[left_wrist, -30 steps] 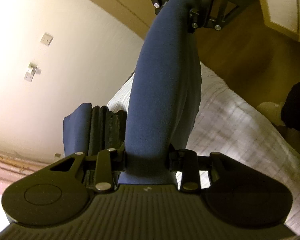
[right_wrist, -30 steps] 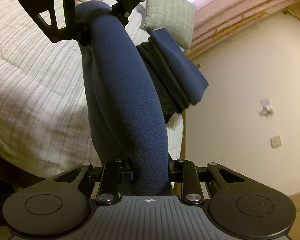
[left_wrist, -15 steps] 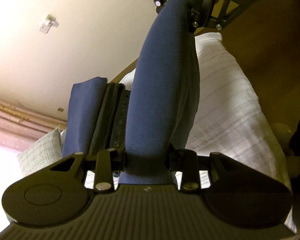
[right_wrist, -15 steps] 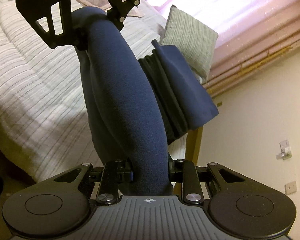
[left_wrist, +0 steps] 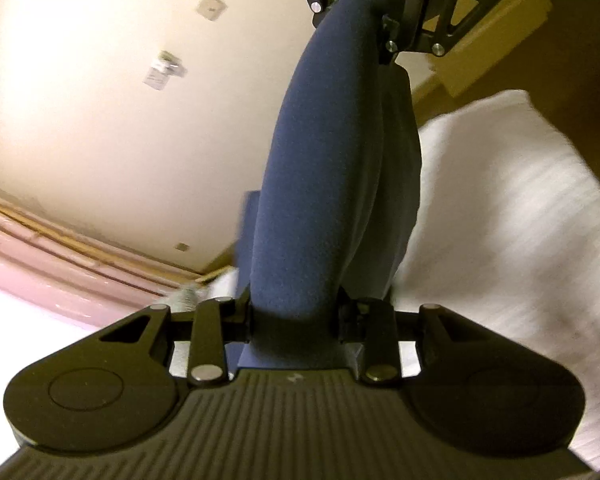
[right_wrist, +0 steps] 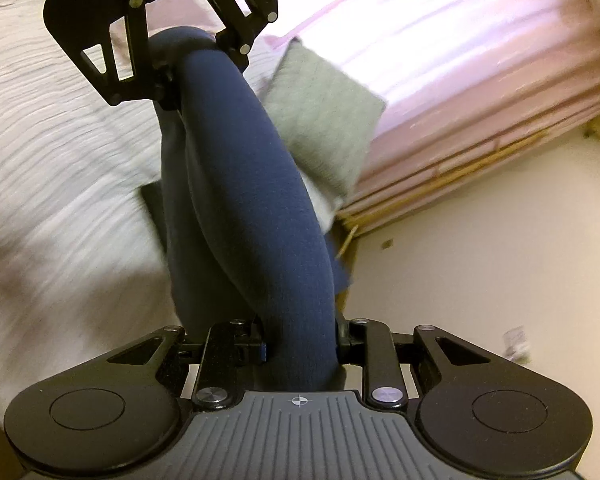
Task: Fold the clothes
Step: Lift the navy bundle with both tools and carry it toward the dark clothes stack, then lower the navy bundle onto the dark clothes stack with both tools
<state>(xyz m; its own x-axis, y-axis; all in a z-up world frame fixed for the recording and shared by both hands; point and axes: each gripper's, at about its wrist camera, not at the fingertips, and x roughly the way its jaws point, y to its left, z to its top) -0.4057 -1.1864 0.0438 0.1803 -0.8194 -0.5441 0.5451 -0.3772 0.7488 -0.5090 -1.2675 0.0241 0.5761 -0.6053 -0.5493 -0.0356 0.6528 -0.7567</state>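
A navy blue garment (left_wrist: 324, 184), bunched into a thick roll, stretches in mid-air between two grippers that face each other, above a bed with a pale striped bedspread (right_wrist: 52, 152). The left gripper (left_wrist: 296, 316) has its jaws clenched on one end of the roll; the right gripper (right_wrist: 300, 344) has its jaws clenched on the other end. More blue cloth hangs below the roll. A grey-green cushion (right_wrist: 324, 120) lies on the bed beside pink curtains (right_wrist: 460, 60), with a cream wall (left_wrist: 120, 100) beyond; both views are motion-blurred
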